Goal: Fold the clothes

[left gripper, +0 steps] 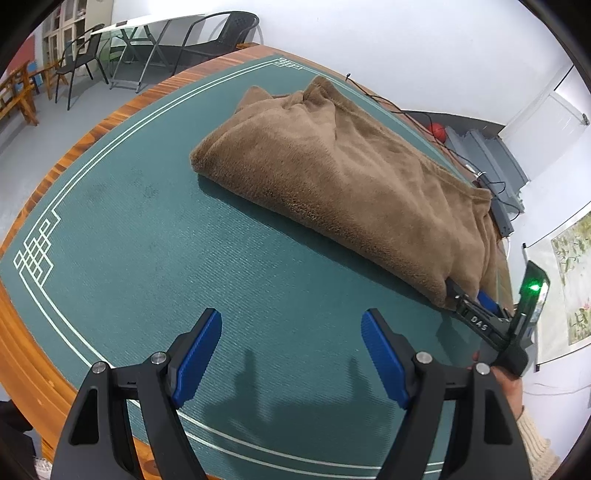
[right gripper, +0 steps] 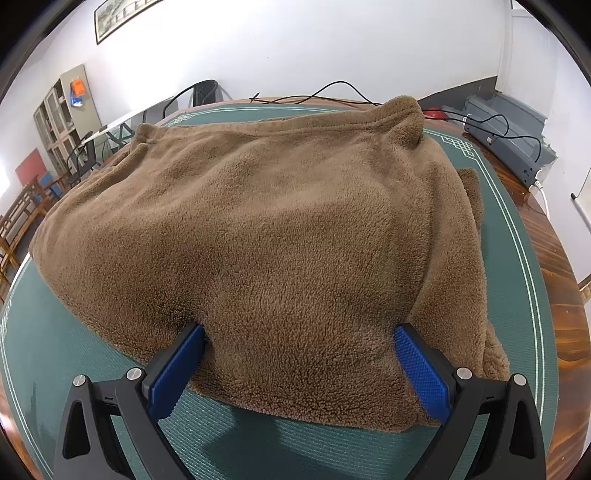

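A brown fleece garment lies folded into a long thick bundle on the green mat. My left gripper hangs open over bare mat in front of the garment, with nothing between its blue pads. My right gripper is at the garment's near right corner. In the right wrist view the garment fills the frame. There the right gripper stands wide open, its tips pushed into the fleece edge with a bulge of fabric between the fingers. A hand and knitted sleeve hold it.
The mat covers a wooden table whose rim shows on the left. Black cables and a grey power strip lie at the far right edge. Chairs and a glass table stand beyond. A red ball lies on the floor.
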The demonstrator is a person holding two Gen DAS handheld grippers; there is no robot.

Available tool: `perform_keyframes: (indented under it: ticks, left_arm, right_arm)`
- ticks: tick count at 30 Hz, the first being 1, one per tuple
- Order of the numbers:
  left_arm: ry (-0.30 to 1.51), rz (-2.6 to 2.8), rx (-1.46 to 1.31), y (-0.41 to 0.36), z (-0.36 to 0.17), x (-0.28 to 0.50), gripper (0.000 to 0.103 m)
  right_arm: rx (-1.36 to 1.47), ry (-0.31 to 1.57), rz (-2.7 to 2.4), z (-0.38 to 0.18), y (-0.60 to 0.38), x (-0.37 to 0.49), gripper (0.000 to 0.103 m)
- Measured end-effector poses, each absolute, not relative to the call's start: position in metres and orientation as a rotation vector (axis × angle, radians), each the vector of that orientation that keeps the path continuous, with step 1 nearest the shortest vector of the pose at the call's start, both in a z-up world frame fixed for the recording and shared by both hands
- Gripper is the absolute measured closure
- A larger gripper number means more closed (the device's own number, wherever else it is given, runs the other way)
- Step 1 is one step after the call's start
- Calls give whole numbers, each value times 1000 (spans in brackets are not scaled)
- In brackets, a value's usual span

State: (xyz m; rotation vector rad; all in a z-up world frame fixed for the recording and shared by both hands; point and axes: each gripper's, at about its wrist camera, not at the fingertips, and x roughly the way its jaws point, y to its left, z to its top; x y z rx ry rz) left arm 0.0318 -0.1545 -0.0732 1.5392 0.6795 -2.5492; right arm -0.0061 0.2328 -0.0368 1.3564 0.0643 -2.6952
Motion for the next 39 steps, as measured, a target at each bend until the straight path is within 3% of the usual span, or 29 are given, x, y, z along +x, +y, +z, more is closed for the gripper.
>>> perform_keyframes:
  ticks: [11, 19, 26, 30, 33, 39]
  left_arm:
    - [634, -2569, 1582, -148, -80, 9, 22]
    - [471, -2599, 1580, -158, -84, -50, 22]
    - [389, -2601, 1619, -160, -97, -99, 22]
    - [345, -2605, 1644, -159, -112, -104, 15]
    - [329, -2629, 1637, -161, -122, -101, 9]
    - [346, -2652, 1615, -165, -114, -99, 6]
  right_arm:
    - [1360, 69, -2701, -37, 232, -7, 1]
    - [1418, 59, -2687, -35, 231, -11, 1]
    - [1362, -204, -2773, 3, 240, -12, 1]
    - [1494, -137, -2733, -24, 237, -19, 1]
    - [1441, -15, -2754, -34, 230, -11, 1]
    - [1518, -23, -2742, -30, 231, -18, 1]
